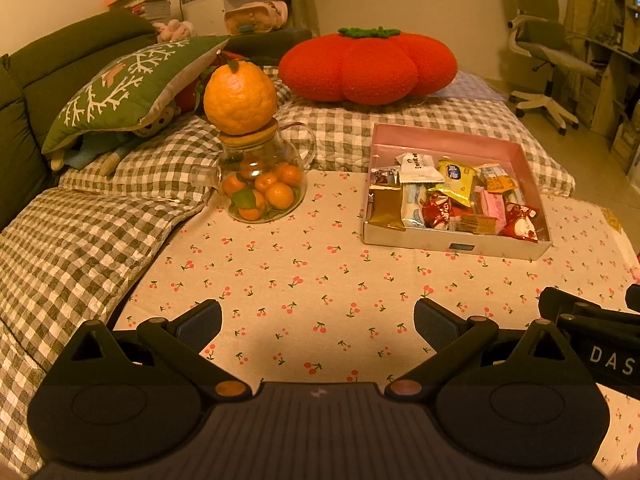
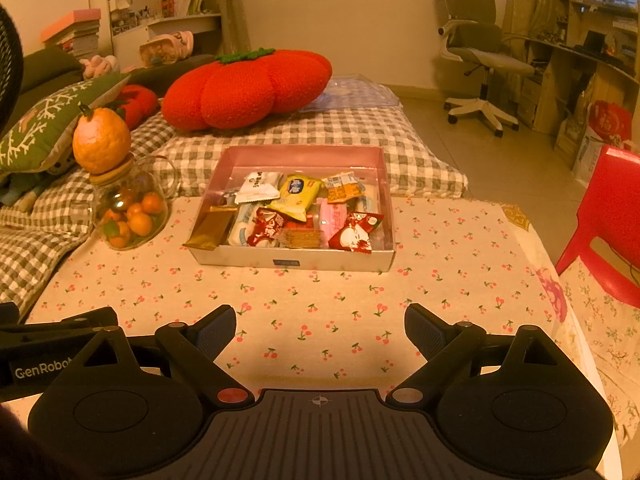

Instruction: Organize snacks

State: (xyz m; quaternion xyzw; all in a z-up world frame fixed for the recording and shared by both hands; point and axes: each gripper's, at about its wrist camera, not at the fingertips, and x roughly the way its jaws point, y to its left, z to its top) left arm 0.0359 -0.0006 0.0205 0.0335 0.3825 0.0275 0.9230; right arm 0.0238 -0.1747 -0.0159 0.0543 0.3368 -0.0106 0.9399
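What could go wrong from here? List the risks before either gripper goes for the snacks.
1. The big orange sits loose on the lid of the glass teapot beside the snack box; a bump could topple it.
2. The wrappers lie piled and overlapping, so open fingers might pinch two.
3. The gold packet overhangs the box's corner and could slide out.

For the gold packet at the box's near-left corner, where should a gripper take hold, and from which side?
Probably the gold packet's near end, which rides up over the box's low front wall. Come from above and the near side, jaws across its narrow width; the open right gripper faces it. Its far end is crowded by other wrappers.
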